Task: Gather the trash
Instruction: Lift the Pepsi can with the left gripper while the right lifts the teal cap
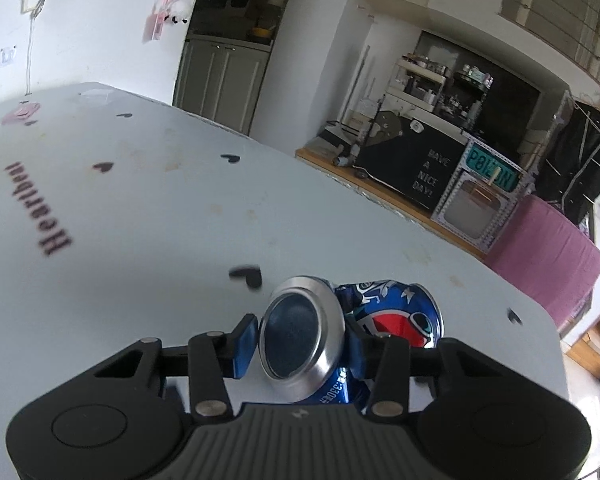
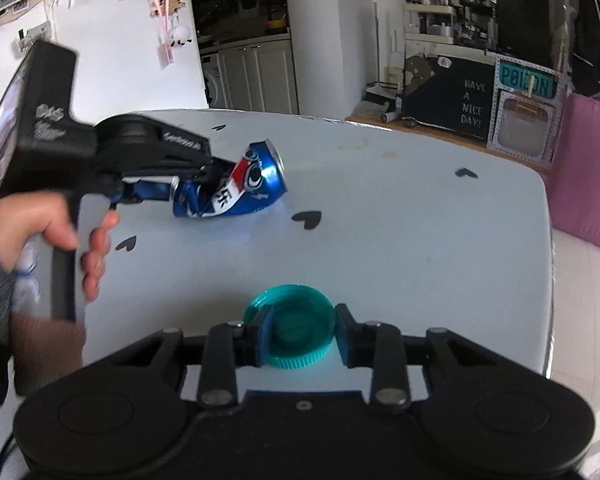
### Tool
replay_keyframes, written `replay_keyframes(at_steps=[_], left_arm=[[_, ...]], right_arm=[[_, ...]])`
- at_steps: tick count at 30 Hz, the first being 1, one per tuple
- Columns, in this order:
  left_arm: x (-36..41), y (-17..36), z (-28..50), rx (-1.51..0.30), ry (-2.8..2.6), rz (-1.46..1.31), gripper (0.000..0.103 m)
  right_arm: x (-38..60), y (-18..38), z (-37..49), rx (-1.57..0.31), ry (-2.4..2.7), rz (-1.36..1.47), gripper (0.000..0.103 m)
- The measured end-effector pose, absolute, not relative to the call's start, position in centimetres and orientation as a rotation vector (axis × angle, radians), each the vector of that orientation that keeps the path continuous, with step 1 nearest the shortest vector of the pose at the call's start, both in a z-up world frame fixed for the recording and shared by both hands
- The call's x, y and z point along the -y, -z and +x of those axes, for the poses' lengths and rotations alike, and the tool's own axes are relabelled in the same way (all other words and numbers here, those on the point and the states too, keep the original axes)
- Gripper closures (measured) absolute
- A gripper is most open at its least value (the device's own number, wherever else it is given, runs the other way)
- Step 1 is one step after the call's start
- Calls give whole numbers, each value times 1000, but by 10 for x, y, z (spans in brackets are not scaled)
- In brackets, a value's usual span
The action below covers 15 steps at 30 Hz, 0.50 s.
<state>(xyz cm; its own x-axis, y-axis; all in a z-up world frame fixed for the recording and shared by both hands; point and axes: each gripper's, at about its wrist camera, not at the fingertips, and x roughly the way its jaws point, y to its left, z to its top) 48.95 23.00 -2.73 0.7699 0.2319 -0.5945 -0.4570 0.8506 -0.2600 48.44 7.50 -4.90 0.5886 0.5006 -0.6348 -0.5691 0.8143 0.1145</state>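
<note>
- Both tongs grip trash on the white table (image 2: 380,216): left gripper (image 1: 302,344) clamped around a crushed soda can (image 1: 384,312), right gripper (image 2: 302,334) pinching a teal bottle cap (image 2: 296,330).
- Pickup step looks done; next, lifting both toward a bin, none visible.

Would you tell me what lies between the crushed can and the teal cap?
In the right wrist view, only bare table with one black heart sticker separates the can from the cap.

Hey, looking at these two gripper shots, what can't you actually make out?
- Left wrist view: the crushed can's far end, hidden by its own body.
- Right wrist view: the left gripper's pads on the can, blurred.
- Right wrist view: the teal cap's underside, against the table.
</note>
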Motion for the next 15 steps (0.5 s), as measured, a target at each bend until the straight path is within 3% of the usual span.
replay_keyframes(at_steps=[2,4,5,15], left_arm=[[-223,26,476,-589,-373,-416,58],[-217,25,461,-595,-357,-421,74],[-213,24,453,-591,-361,-421,77],[-186,21,374,-579,-323,-459,77]], right_arm=[[-68,48,477,-712,-610,-100,70],[-60,47,469,-713,-601,-87,70],[-55,46,464,-712,-595,-82,70],[-27,40,403,-687,-545,-29,70]])
